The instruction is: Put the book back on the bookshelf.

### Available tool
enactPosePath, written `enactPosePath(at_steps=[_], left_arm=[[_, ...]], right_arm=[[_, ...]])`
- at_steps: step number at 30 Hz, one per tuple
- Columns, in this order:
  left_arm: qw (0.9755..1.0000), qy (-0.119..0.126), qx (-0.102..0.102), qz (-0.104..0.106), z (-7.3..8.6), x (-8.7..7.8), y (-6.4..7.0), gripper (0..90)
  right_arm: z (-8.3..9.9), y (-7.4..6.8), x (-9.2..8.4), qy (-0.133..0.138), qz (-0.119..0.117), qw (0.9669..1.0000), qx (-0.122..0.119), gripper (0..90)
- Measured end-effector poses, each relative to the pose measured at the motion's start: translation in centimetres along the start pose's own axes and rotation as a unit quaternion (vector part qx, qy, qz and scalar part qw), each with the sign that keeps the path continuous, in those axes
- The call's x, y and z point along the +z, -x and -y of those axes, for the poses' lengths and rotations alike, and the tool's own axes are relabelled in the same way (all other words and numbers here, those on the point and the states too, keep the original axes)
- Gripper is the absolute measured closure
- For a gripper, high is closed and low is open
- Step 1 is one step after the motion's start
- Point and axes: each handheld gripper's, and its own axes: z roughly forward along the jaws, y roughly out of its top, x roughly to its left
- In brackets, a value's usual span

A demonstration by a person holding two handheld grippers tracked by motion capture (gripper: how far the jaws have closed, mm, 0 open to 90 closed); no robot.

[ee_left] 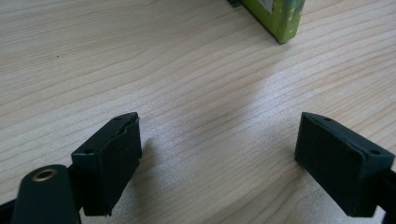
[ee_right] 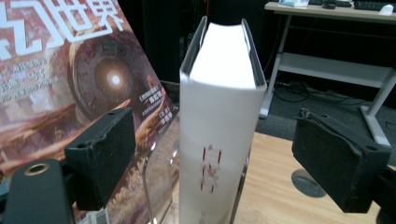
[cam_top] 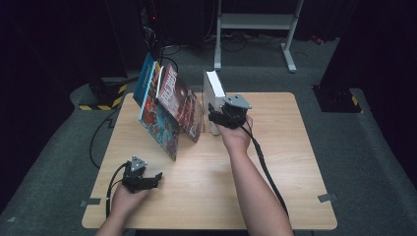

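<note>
Currently the white book (ee_right: 219,140) is being approached, ungripped, by the wide-open right tool (ee_right: 215,163), while the left tool (ee_left: 229,158) is being rested wide and empty at lower left.

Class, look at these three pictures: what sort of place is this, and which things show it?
Probably a lab or recording room: a bare wooden table on grey carpet, dark surroundings, cables on the floor, hazard tape, and a metal desk frame behind.

A lab or recording studio is indicated — a wooden table (cam_top: 275,162) is set on grey carpet (cam_top: 354,147), ringed by black drapes, hazard-taped stand bases (cam_top: 101,94) and floor cables (cam_top: 236,44).
</note>
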Motion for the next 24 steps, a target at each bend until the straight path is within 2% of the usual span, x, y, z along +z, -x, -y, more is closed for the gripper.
enactPosePath(at_steps=[11, 24], left_arm=[[1.0, 0.0, -0.002, 0.001, 0.0, 0.1, 0.0, 14.1], [1.0, -0.001, -0.001, 0.003, -0.1, 0.1, 0.0, 13.7]], right_arm=[[1.6, 1.4, -2.4, 0.007, -0.008, 0.9999, 0.002, 13.8], [4.9, 4.0, -6.7, -0.02, -0.002, 0.9998, 0.001, 13.8]])
